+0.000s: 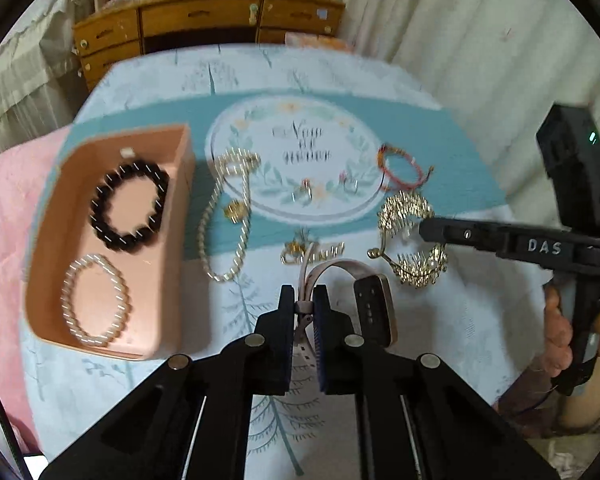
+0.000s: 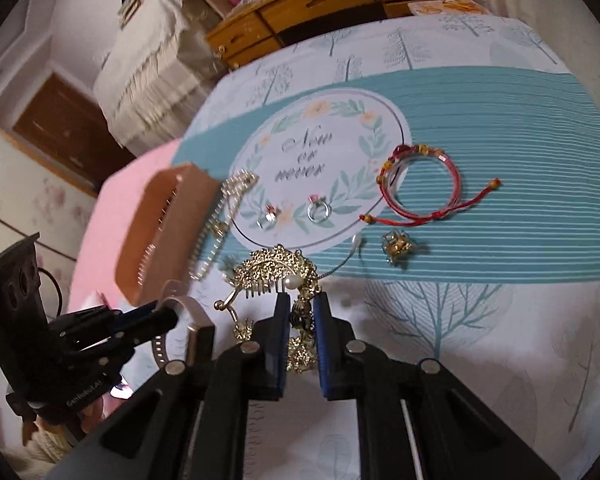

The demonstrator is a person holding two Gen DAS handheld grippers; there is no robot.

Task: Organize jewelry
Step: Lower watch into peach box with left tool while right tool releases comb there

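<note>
My left gripper (image 1: pixel 303 300) is shut on the pale pink strap of a smartwatch (image 1: pixel 374 310), near the table's front. It also shows in the right wrist view (image 2: pixel 156 314), with the watch strap (image 2: pixel 188 304). My right gripper (image 2: pixel 302 308) is shut on a gold leaf-shaped cuff bracelet (image 2: pixel 276 268), which also shows in the left wrist view (image 1: pixel 410 236) with the right gripper (image 1: pixel 432 232) on it. A peach tray (image 1: pixel 172 216) at the left holds a black bead bracelet (image 1: pixel 130 204) and a pearl bracelet (image 1: pixel 94 300).
On the cloth lie a gold rope necklace (image 1: pixel 228 216), a gold brooch (image 1: pixel 308 252), two rings (image 2: pixel 296 212), a red cord bracelet (image 2: pixel 420 184) and a small gold charm (image 2: pixel 398 246). A pink cloth (image 1: pixel 8 216) lies left; a wooden dresser (image 1: pixel 204 20) stands behind.
</note>
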